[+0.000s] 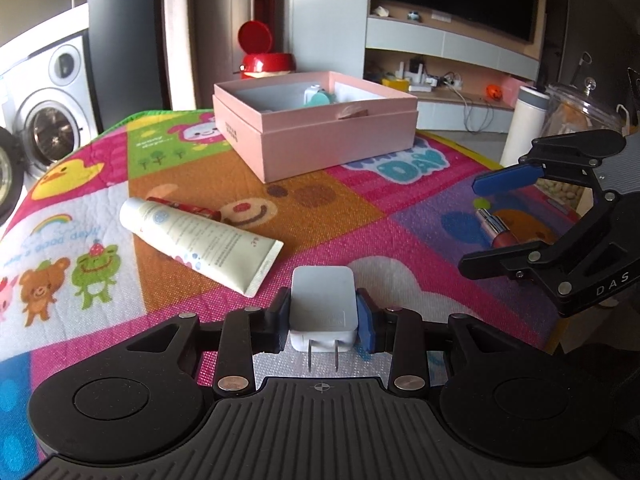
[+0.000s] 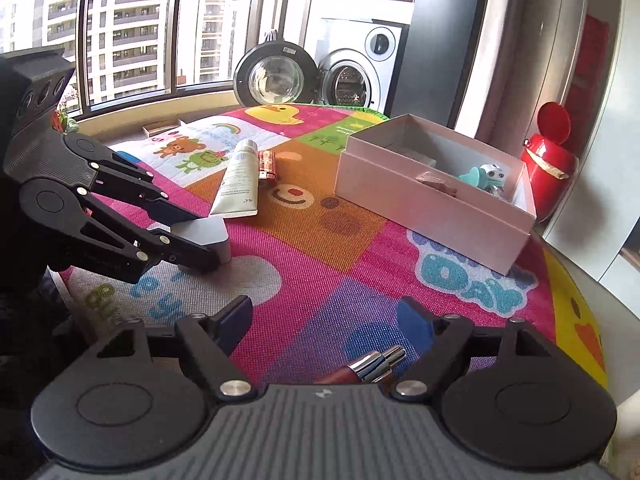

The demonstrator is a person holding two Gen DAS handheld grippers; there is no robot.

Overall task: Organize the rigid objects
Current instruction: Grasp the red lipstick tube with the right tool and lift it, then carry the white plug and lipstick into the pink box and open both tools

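My left gripper (image 1: 323, 316) fingers clamp the white charger (image 1: 322, 307), low over the bench mat (image 1: 320, 224). Right gripper (image 2: 328, 322) fingers wide, nothing gripped; lipstick (image 2: 370, 366) lies between them. Pink box (image 1: 320, 128) at 12 o'clock, cream tube (image 1: 200, 240) at 10.

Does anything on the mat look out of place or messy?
Nothing spilled or damaged. Loose items lie scattered outside the pink box: a cream tube, a small red tube beside it, and a lipstick.
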